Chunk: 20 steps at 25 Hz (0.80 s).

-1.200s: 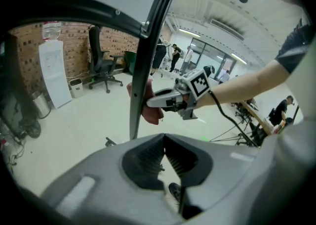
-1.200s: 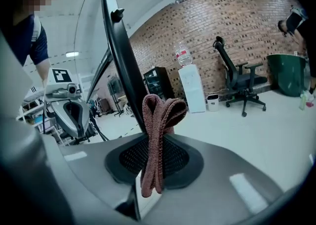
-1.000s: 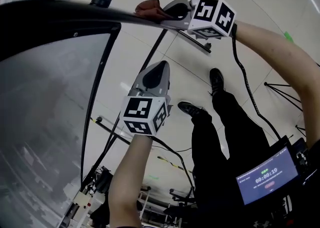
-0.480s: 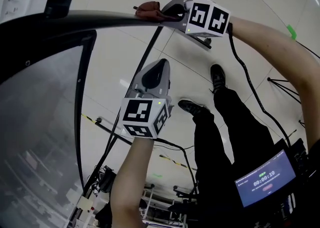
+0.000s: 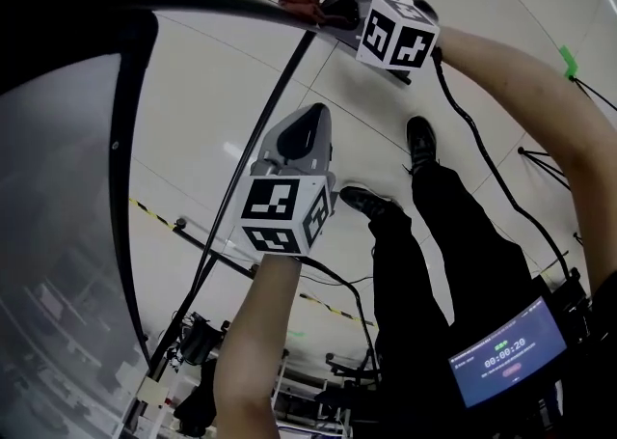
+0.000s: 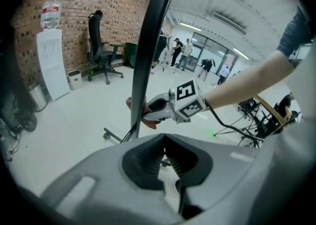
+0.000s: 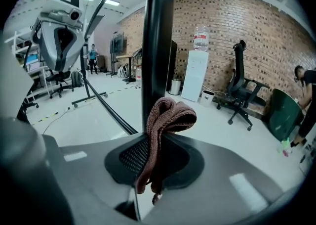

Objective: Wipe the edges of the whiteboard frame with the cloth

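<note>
Right claw [image 7: 154,162]: clamped on the cloth [image 7: 168,115]. Cloth is reddish-brown and bunched. A folded lump stands up out of the jaws and loose ends hang down between them.

Cloth position: the lump sits against the black whiteboard frame [image 7: 157,31], touching the bar. Head view agrees, with the cloth on the frame bar at the top of the picture and the right claw right behind it.

Left claw [image 6: 164,154]: jaws together, nothing between them. It's apart from the frame, mid-picture in head view, angled toward the bar. In the left gripper view the frame bar runs up ahead of it, with the right claw and cloth on that bar.

Whiteboard panel [image 5: 48,234]: grey, fills the left side of head view and is bounded by the black frame.

Rest of scene:
- Person's black trousers [image 5: 434,263] and shoes [image 5: 417,143] over the pale tiled floor [image 5: 241,70].
- Small lit screen [image 5: 501,360] at lower right.
- Brick wall [image 7: 232,26], office chair [image 7: 239,90] and water dispenser [image 7: 196,73] behind the frame in the right gripper view.
</note>
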Tool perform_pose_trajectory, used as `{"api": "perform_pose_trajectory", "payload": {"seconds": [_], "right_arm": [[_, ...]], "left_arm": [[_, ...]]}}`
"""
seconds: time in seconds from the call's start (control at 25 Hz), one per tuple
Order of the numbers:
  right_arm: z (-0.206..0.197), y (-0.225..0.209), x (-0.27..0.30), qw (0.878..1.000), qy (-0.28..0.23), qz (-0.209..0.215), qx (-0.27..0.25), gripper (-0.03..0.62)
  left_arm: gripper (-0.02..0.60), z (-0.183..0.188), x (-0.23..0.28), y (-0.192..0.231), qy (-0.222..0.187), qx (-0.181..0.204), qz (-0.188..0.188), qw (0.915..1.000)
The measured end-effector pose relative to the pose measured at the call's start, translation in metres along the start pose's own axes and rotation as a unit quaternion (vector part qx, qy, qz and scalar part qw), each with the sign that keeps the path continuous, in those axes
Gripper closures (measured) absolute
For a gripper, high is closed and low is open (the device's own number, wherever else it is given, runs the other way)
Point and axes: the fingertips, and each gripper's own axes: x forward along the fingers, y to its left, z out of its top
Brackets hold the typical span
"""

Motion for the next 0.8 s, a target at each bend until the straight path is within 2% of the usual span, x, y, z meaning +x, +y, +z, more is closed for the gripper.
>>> {"api": "perform_pose_trajectory", "payload": {"seconds": [0.2,0.4,0.52,0.64,0.72,0.8], "right_arm": [[-0.023,0.005,0.021,1.000,0.024,-0.011,-0.017,0.534],[-0.046,0.017,0.037,0.999,0.032,-0.019,0.035,0.534],[-0.069,0.027,0.036,0.994,0.088,-0.022,0.065,0.534],[-0.091,0.050,0.024,0.983,0.150,-0.020,0.102,0.536],[-0.084,0.068,0.015,0.982,0.142,-0.018,0.126,0.536],[-0.064,0.085,0.010,0.986,0.112,-0.017,0.123,0.536]], "left_arm": [[0.577,-0.016,0.001,0.005,0.005,-0.009,0.003,0.9999],[0.577,-0.045,-0.006,0.008,0.009,-0.028,0.008,0.9995],[0.578,-0.055,-0.007,0.005,0.012,-0.034,0.005,0.9993],[0.577,-0.064,-0.014,0.002,0.012,-0.047,0.003,0.9988],[0.578,-0.069,-0.019,0.002,0.006,-0.058,0.006,0.9983],[0.577,-0.071,-0.025,0.003,-0.001,-0.066,0.011,0.9977]]}}
